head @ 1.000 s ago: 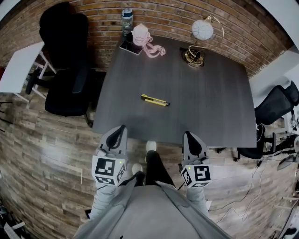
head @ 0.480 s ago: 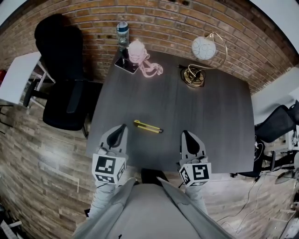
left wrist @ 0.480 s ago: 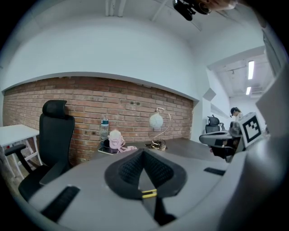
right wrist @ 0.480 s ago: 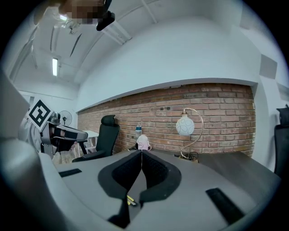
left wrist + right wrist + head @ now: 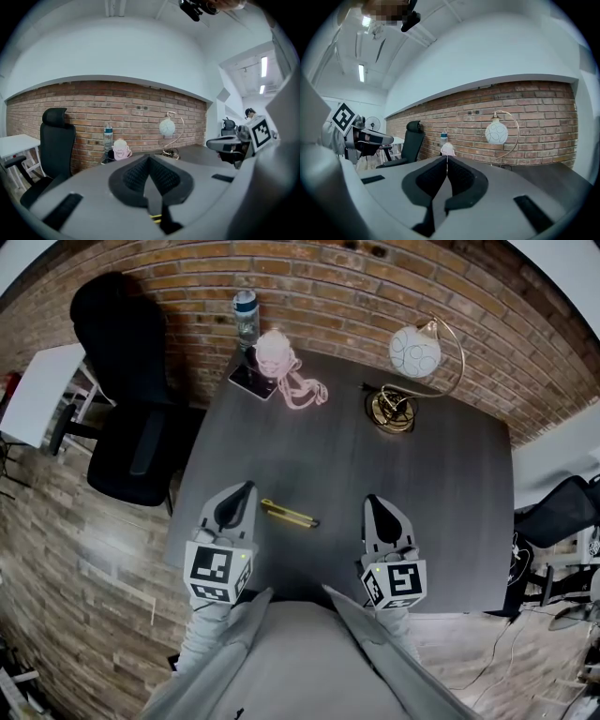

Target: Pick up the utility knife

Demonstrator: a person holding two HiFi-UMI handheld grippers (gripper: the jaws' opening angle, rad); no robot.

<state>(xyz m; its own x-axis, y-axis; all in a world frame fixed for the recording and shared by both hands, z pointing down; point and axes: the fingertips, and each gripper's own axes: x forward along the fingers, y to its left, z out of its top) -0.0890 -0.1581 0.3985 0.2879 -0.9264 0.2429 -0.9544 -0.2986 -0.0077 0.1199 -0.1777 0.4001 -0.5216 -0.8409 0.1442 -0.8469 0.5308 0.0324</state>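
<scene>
A brick wall (image 5: 328, 268) runs along the far side, bent by the wide lens. Against it stands a dark grey table (image 5: 375, 474); its near edge is hidden under the person's grey sleeves (image 5: 291, 662) and both grippers. To its left is 1 black office chair (image 5: 131, 427). A white side table (image 5: 37, 390) and a 2nd dark chair (image 5: 562, 512) are cut off at the picture's rim.

The left gripper (image 5: 247, 487) hovers over the table's near left part and the right gripper (image 5: 370, 499) over its near middle, well apart and both pointing toward the wall. In each gripper view the 2 jaws are pressed together with nothing between them.

At the far edge of the table is a lamp (image 5: 414, 351) with a white globe on a curved gold arm. Left of it a pink cup (image 5: 277, 352) sits on a dark flat slab (image 5: 251, 381), phone or tablet, I cannot tell which. A pink cord (image 5: 305, 390) trails from the cup. A water bottle (image 5: 246, 315) stands just behind, near the wall; its label is too small to read.

The utility knife (image 5: 288, 513), yellow and black, lies flat on the table between the 2 grippers, its left end just beside the left gripper and apart from both. The left gripper view shows only a yellow sliver of it below the closed jaws. The right gripper's own body hides it from the right gripper view.
</scene>
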